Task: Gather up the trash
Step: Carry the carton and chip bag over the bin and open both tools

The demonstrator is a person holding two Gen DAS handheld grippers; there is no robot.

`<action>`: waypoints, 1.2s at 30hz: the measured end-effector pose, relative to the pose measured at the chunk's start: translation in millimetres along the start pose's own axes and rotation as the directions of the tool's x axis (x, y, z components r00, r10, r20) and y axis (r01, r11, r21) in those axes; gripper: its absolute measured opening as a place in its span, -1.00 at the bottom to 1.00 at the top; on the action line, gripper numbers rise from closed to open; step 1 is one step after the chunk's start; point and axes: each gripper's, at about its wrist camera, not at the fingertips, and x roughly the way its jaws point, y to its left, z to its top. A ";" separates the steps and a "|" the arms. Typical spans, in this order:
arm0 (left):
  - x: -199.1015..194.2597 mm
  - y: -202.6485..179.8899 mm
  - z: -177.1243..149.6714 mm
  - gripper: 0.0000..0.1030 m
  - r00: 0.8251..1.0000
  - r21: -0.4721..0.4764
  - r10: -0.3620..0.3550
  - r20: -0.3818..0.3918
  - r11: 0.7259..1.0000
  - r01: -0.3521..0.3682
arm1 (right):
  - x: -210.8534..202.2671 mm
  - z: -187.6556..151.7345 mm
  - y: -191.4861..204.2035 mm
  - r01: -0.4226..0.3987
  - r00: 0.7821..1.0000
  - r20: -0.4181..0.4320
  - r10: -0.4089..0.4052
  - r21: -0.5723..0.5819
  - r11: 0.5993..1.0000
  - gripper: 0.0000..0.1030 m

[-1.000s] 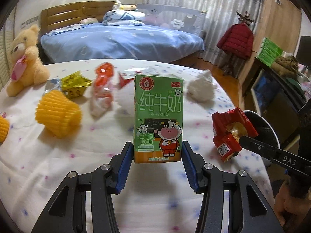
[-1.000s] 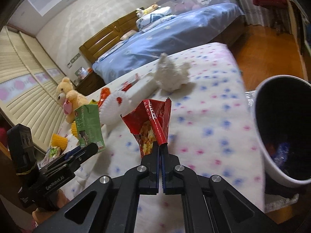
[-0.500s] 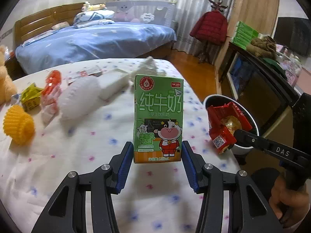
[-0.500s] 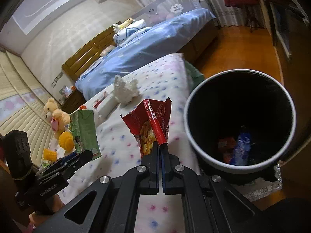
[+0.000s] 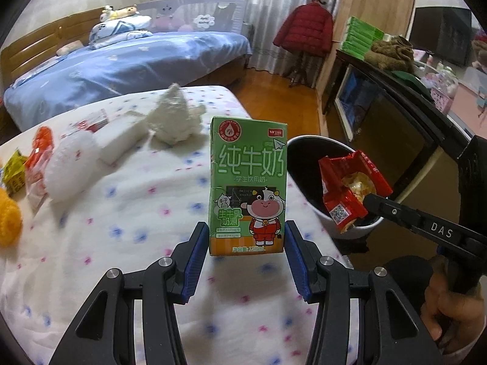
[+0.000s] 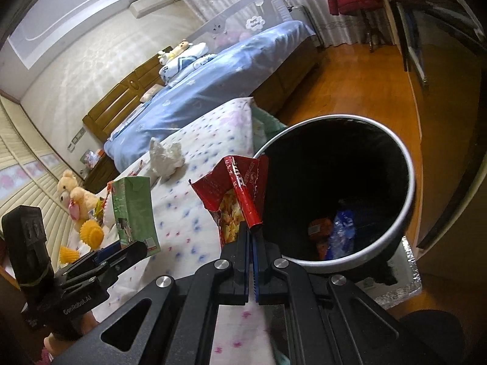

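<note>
Your left gripper [image 5: 246,251] clamped on the upright green milk carton [image 5: 248,185] above the spotted table [image 5: 121,213], your right gripper [image 6: 251,228] pinched tight on the red snack wrapper [image 6: 234,188] at the bin [image 6: 408,182] rim, only the right wrist view shows wrappers, probably, inside.

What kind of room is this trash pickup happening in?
Most likely a home bedroom. A bed with blue bedding stands behind the cloth-covered table, a red coat hangs on a stand by the curtains, and a teddy bear sits near the window blinds.
</note>
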 end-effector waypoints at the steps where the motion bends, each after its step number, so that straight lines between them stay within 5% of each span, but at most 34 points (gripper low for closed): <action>1: 2.8 -2.0 1.2 -0.06 1.000 0.005 -0.004 -0.002 1.000 0.004 | -0.8 0.7 -2.1 0.003 1.000 0.002 -0.003 0.003 1.000 -0.98; 15: 36.2 -35.7 22.1 -0.06 0.998 0.121 -0.039 -0.058 0.992 0.046 | -12.7 11.6 -35.0 0.075 0.997 0.030 -0.076 0.036 0.997 -0.97; 36: 77.1 -58.5 48.6 -0.05 0.993 0.140 -0.070 -0.091 0.987 0.083 | -4.5 33.7 -63.4 0.140 0.989 0.032 -0.142 0.058 0.988 -0.97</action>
